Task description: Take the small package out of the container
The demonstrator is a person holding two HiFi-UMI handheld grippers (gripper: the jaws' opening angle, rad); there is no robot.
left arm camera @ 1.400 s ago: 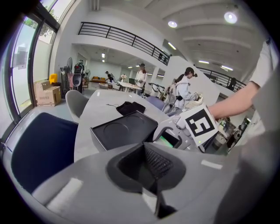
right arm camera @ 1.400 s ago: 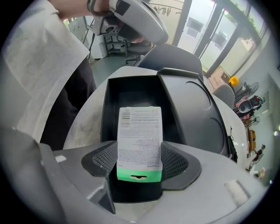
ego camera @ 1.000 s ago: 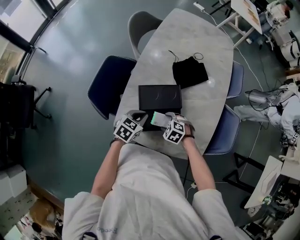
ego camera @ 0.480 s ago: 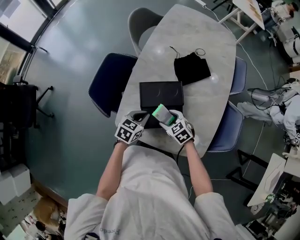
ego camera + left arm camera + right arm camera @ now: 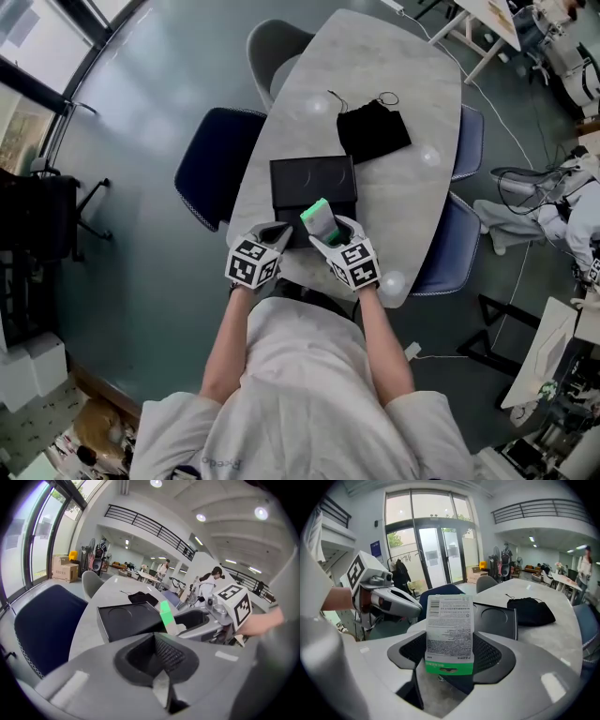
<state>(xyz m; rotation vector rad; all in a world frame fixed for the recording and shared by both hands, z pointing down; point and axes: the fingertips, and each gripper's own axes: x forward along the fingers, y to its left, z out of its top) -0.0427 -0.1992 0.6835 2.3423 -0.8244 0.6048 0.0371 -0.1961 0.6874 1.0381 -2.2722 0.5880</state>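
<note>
So the right gripper [image 5: 449, 654] is clamped on the small package [image 5: 449, 630], jaws only as far apart as the pack is thin. It's held upright, with the printed side facing that gripper's camera and the green strip at the bottom. From the head view the package sits right at the near edge of the container [image 5: 312, 180], on the person's side, tilted a little. The container is a flat black box on the marble table [image 5: 412, 202], and it shows a round recess in its surface. The left gripper [image 5: 158, 656] has its jaws pressed together with nothing in them, and it sits just beside the container's near-left corner. A black pouch [image 5: 373, 131] with a cord lies beyond the container's far side, a bit to the right and not touching it. A navy chair [image 5: 206, 164] is tucked in to the left of the container.
</note>
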